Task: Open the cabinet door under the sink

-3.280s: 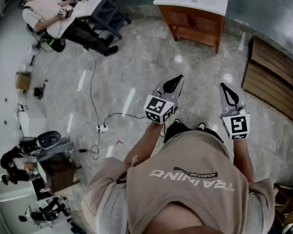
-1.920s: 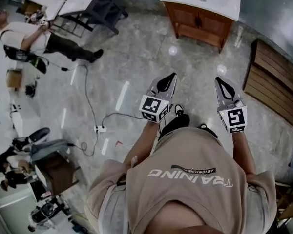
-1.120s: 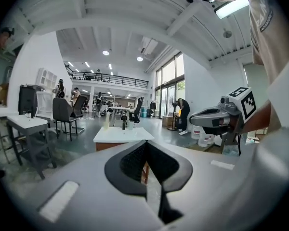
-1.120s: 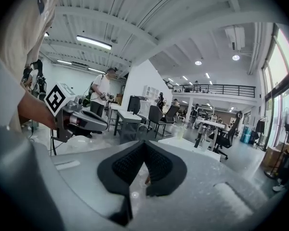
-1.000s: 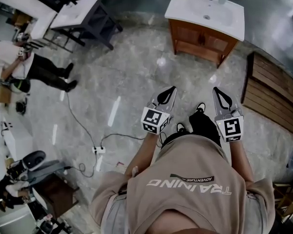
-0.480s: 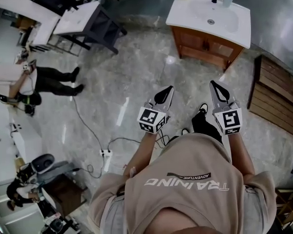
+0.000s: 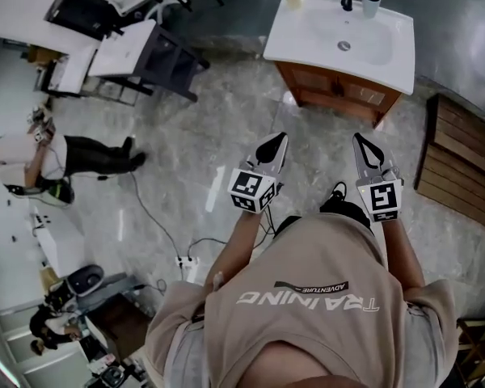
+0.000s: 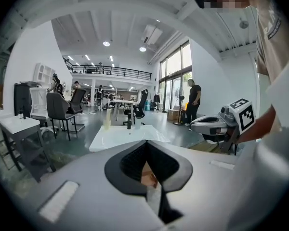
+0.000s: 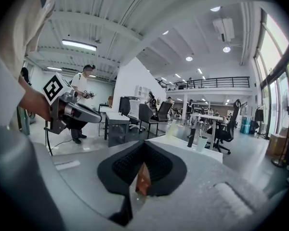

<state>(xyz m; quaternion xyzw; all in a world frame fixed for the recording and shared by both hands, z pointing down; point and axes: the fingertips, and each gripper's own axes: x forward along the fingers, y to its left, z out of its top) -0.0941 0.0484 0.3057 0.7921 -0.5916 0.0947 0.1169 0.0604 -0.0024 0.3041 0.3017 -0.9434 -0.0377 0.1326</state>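
In front of us, toward the top of the head view, stands the sink (image 7: 364, 43), set in a white surface (image 7: 303, 31). The wooden cabinet (image 7: 303, 78) sits directly under it. The cabinet door (image 7: 364, 95) faces us from the front of that unit and is closed. Its pulls are too small to make out.

The governing relation is as follows. The door lies straight ahead of both sets of fingers and well apart from them, with bare floor (image 7: 226, 128) between. We judge its long axis to be upright, so its pull is best approached from the front.

The left gripper (image 7: 275, 145) lines up with the left edge of the cabinet. The right gripper (image 7: 364, 148) lines up with the right half of the front, so we judge the right hand better placed for that door.

We hold both forearms out ahead of the chest, roughly parallel, with the marker cubes facing up. Both grippers point at the cabinet and dip slightly below level.

Both pairs of fingers are clenched, tip against tip, and grasp nothing. In each gripper view a sliver of brown cabinet shows through the opening below the tips, far beyond them.

We judge the approach incomplete. The next move calls for closing the gap, lowering one gripper to the level of the pull and releasing its fingers before contact.
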